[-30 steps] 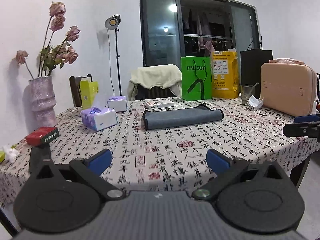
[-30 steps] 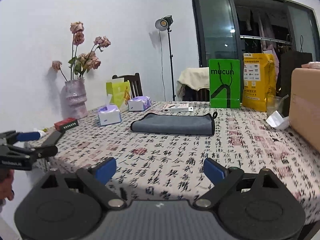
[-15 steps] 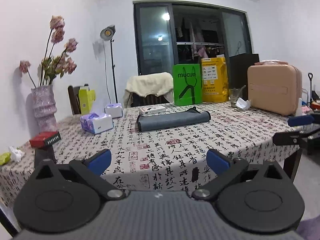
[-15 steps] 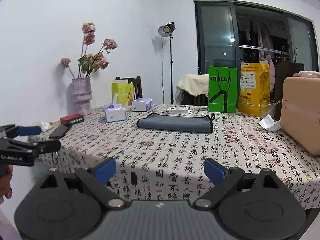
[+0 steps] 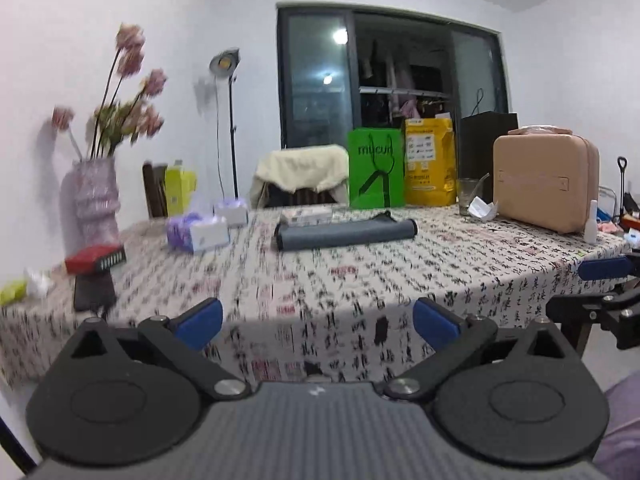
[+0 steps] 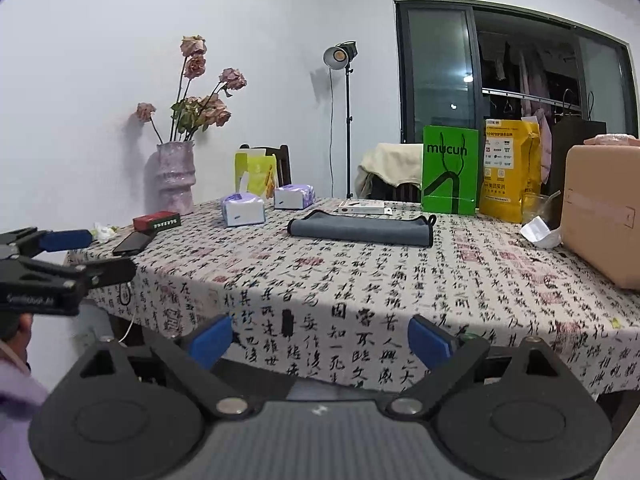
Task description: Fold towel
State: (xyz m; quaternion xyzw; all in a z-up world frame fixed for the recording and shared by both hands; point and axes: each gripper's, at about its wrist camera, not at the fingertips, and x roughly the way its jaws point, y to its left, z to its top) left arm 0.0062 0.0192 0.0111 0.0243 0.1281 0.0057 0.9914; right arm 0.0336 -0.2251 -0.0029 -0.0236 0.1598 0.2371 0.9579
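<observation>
Nearest to you, your left gripper [image 5: 316,320] and right gripper [image 6: 320,338] both had their fingers spread wide and empty, held off the near edge of the table [image 6: 360,280]. The towel [image 6: 360,230] lay well apart from them, toward the far edge, already looking doubled into a long grey strip beside the green bag [image 6: 450,176]. It looked soft, light and floppy, probably microfibre, so I'd have pinched the two end corners, not the middle.
</observation>
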